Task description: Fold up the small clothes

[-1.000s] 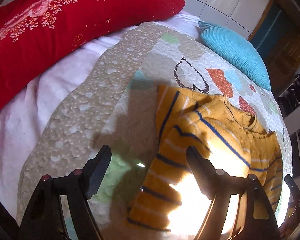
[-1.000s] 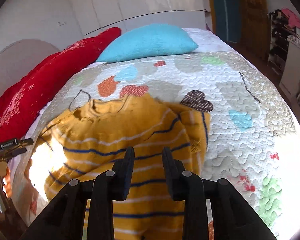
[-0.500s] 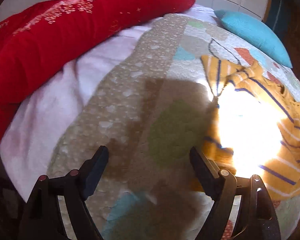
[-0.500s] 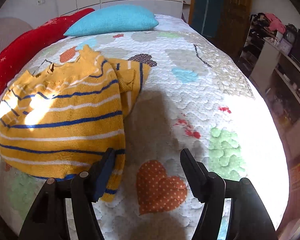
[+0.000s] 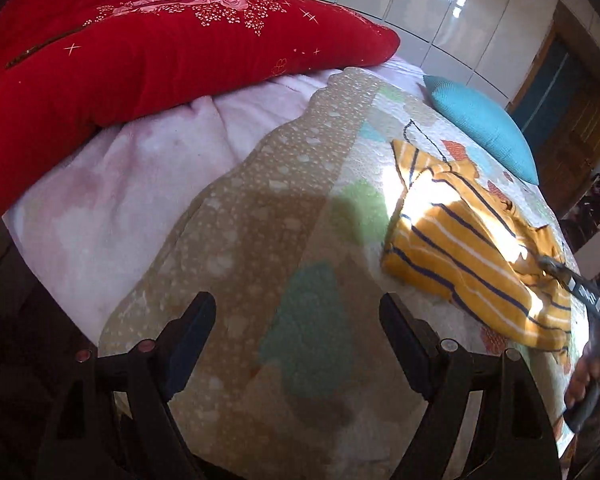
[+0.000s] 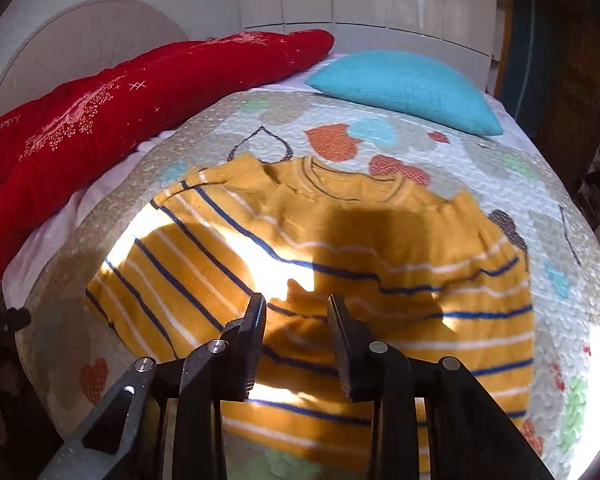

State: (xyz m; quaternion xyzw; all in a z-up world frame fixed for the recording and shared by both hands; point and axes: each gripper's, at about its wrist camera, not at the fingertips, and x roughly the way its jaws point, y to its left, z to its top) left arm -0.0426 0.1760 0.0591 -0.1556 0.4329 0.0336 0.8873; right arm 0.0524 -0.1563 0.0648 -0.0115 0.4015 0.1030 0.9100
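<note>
The yellow striped sweater (image 6: 316,280) lies on the quilted bedspread (image 6: 480,168) near the blue pillow (image 6: 404,88), right gripper (image 6: 296,312) narrowly parted above it, left gripper (image 5: 296,312) spread wide, holding nothing, beside it

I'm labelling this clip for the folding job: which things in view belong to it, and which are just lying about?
Part of the job:
striped sweater
left gripper
right gripper

Just there:
red pillow
blue cushion
heart-print quilt
pink blanket
</note>
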